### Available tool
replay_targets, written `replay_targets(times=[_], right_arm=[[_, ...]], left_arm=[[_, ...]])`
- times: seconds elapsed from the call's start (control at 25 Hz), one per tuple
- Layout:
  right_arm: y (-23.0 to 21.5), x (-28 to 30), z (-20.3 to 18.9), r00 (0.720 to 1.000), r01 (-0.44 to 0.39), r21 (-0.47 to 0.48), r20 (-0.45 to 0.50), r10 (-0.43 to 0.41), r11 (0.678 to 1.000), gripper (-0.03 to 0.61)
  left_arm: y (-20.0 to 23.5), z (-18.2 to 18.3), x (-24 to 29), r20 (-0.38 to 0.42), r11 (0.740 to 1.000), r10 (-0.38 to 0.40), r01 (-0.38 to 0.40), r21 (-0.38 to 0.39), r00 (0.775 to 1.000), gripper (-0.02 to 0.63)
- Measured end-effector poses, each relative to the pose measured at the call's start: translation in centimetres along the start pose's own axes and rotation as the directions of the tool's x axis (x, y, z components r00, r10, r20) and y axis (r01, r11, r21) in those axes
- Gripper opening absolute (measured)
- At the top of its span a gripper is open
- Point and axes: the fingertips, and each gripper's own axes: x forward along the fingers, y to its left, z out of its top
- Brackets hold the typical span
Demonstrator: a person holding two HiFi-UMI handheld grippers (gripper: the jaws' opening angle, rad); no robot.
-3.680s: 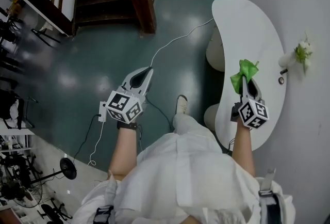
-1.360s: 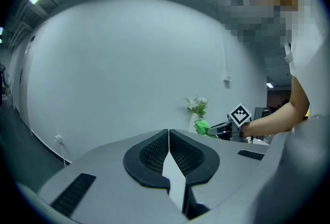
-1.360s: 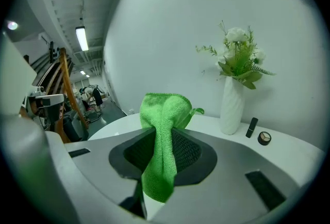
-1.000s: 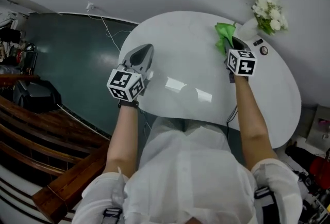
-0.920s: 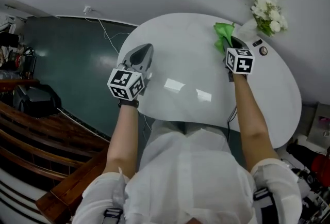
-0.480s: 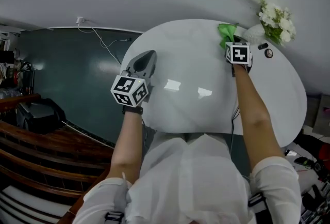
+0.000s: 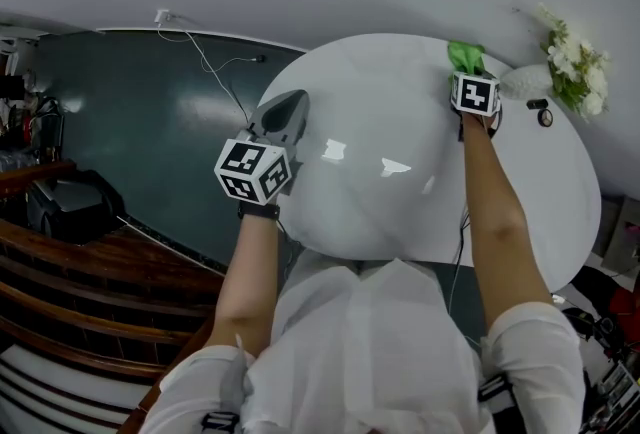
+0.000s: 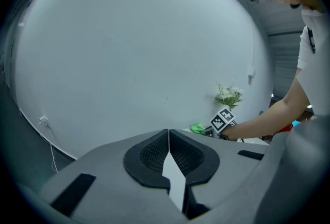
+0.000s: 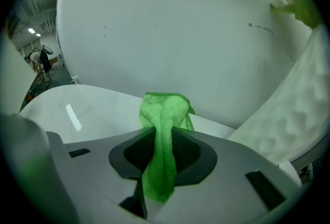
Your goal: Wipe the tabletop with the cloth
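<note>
The green cloth (image 7: 465, 55) is bunched between the jaws of my right gripper (image 7: 469, 72), which is shut on it at the far side of the white tabletop (image 7: 380, 202), close to the wall. In the right gripper view the cloth (image 9: 164, 114) sticks out past the gripper (image 9: 163, 140) over the table (image 9: 87, 109); I cannot tell whether it touches the surface. My left gripper (image 7: 291, 102) hovers over the table's left edge, shut and empty. In the left gripper view its jaws (image 8: 168, 138) meet, with the cloth (image 8: 197, 128) far ahead.
A white vase with flowers (image 7: 570, 62) stands at the table's far right, just beside the cloth; its textured wall (image 9: 289, 114) fills the right of the right gripper view. A small dark object (image 7: 545, 108) lies near it. A cable (image 7: 215, 72) runs across the dark floor to the left.
The person has turned from the floor to face the table. Over the last second my right gripper carried the cloth farther out toward the wall and the vase. The left gripper barely moved.
</note>
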Motion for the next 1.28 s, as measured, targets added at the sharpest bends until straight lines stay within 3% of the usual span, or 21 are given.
replay_targets(times=[0.16, 0.36, 0.52, 0.76, 1.04, 1.28], right_arm=[[4.2, 0.1, 0.8, 0.999, -0.034, -0.004, -0.023, 0.034, 0.999, 0.083], [12.1, 0.0, 3.4, 0.991, -0.128, -0.043, 0.021, 0.129, 0.991, 0.083], [18.5, -0.7, 5.6, 0.977, -0.193, -0.133, 0.068, 0.204, 0.972, 0.083], [26.9, -2.1, 6.3, 0.951, -0.281, -0.189, 0.077, 0.3, 0.941, 0.083], [37.2, -6.0, 4.5, 0.887, -0.413, -0.356, 0.054, 0.459, 0.838, 0.083], [40.1, -8.4, 1.6, 0.819, -0.501, -0.459, 0.02, 0.573, 0.733, 0.083]], left_arm=[[0.9, -0.4, -1.2, 0.001, 1.0, 0.002, -0.002, -0.016, 1.0, 0.017], [2.2, -0.7, -2.5, 0.003, 0.999, 0.021, -0.021, -0.029, 1.0, 0.017], [3.5, -1.5, -4.0, -0.002, 0.998, 0.042, -0.042, -0.036, 0.999, 0.017], [5.7, -2.1, -6.5, -0.003, 0.996, 0.074, -0.074, -0.055, 0.997, 0.017], [6.4, -2.6, -8.1, -0.015, 0.995, 0.08, -0.08, -0.052, 0.997, 0.017], [5.1, -3.1, -7.2, -0.03, 0.998, 0.051, -0.052, -0.037, 0.998, 0.017]])
